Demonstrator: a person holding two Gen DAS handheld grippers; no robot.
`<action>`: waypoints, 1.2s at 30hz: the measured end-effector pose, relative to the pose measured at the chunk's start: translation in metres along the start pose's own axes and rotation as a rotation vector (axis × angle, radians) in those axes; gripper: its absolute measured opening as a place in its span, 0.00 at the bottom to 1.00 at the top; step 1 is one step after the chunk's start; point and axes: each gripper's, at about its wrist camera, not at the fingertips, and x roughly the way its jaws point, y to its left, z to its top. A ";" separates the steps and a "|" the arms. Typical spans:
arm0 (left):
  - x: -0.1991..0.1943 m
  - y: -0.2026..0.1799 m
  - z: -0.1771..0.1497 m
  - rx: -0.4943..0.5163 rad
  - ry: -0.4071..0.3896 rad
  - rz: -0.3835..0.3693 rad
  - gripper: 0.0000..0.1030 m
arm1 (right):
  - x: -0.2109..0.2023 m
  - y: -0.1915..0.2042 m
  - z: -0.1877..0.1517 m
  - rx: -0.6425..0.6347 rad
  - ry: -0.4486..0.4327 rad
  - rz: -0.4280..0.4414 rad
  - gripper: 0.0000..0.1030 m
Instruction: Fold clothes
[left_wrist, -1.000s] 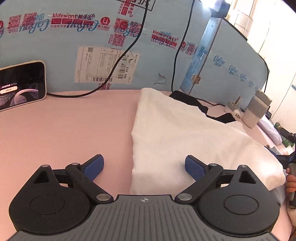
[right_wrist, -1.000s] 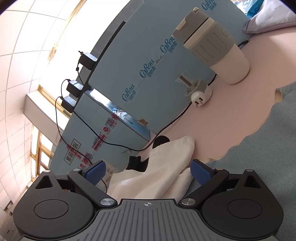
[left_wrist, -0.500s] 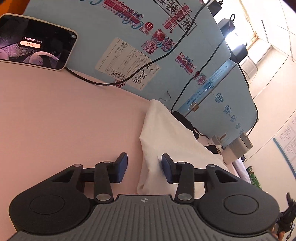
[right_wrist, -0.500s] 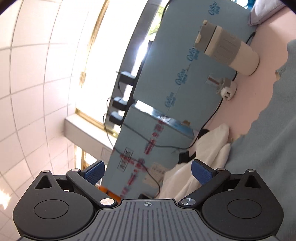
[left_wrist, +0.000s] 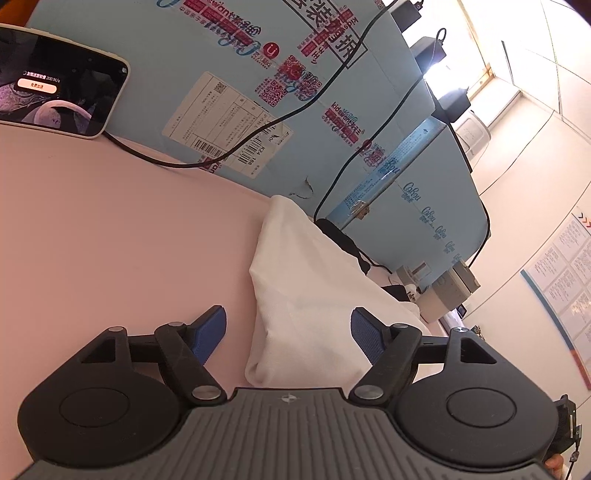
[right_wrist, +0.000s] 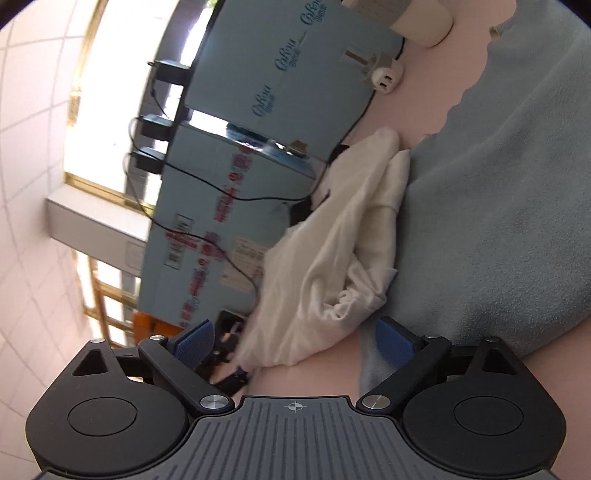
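A white garment (left_wrist: 310, 295) lies folded and bunched on the pink table (left_wrist: 110, 236). My left gripper (left_wrist: 288, 332) is open, its blue pads either side of the garment's near edge, holding nothing. In the right wrist view the same white garment (right_wrist: 332, 258) lies crumpled beside a grey-blue cloth (right_wrist: 498, 206). My right gripper (right_wrist: 295, 341) is open and empty, just short of the garment's near end; its right pad is by the grey-blue cloth's edge.
Light blue cardboard boxes (left_wrist: 258, 92) with black cables stand along the table's back. A phone (left_wrist: 55, 96) leans at the left. A dark garment (left_wrist: 343, 240) lies behind the white one. A white plug adapter (right_wrist: 386, 79) and a cup (right_wrist: 421, 22) sit near the boxes.
My left gripper tilted, narrowed its jaws half a second ago and has opened wide again by the white garment. My right gripper swung round to face the garment's crumpled end.
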 end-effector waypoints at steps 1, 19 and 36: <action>0.000 0.000 0.000 0.002 0.001 -0.001 0.73 | 0.004 0.005 -0.001 -0.008 -0.002 -0.041 0.93; -0.005 0.001 0.002 -0.007 0.017 -0.019 0.78 | 0.027 0.014 -0.003 -0.078 -0.128 -0.155 0.18; -0.082 -0.069 -0.054 0.049 -0.113 -0.114 0.95 | -0.065 -0.001 -0.046 0.074 -0.120 0.066 0.16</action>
